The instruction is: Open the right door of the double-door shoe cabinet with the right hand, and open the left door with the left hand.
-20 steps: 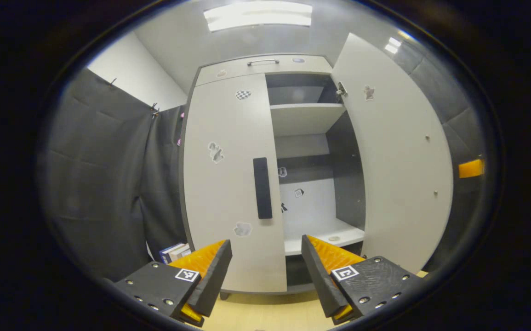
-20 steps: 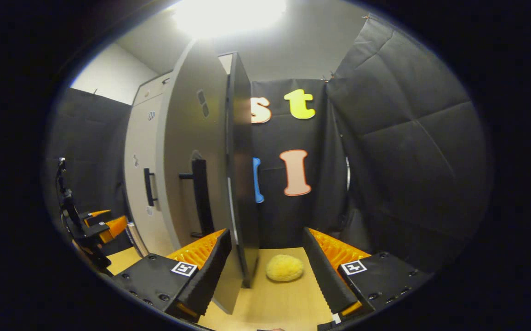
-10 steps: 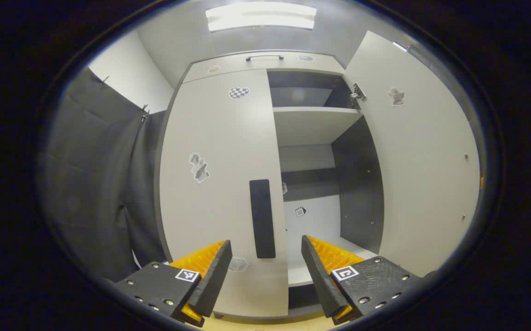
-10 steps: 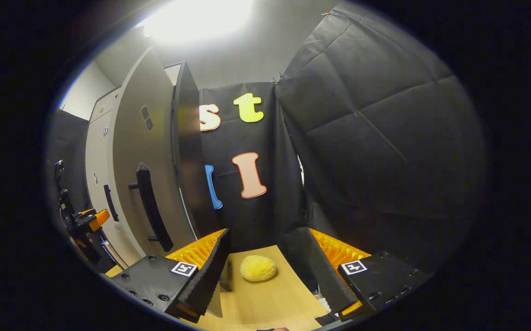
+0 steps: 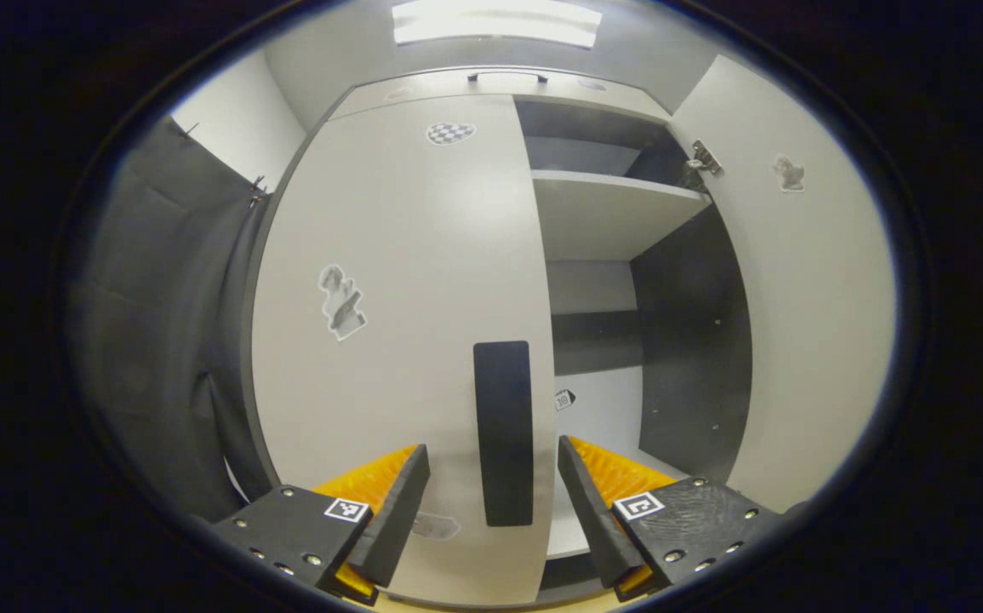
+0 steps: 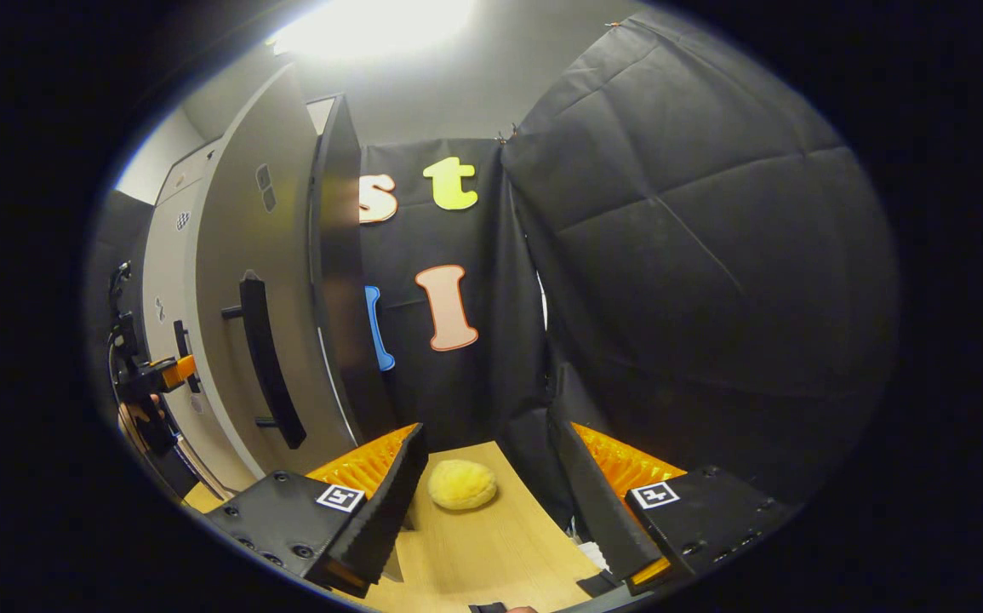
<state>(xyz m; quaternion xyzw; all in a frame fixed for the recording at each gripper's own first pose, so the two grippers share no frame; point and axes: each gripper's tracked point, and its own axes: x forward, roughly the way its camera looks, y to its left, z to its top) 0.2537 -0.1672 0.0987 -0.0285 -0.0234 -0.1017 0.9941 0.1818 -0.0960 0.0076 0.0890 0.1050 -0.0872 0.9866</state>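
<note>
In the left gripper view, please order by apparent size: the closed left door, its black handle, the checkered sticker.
1. closed left door, largest by far.
2. black handle, a tall bar.
3. checkered sticker, smallest, though it sits farther up the door, so the fisheye may shrink it.

The left tongs (image 5: 491, 502) point level ahead with both fingers spread wide, nothing pressed between them. The right tongs (image 6: 487, 502) are likewise spread wide and hold nothing. In the right gripper view the left tongs (image 6: 169, 372) appear far off.

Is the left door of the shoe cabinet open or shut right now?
Shut. The left door lies flush across the cabinet front, its black handle untouched, while the right door stands swung open, baring the shelves.
</note>
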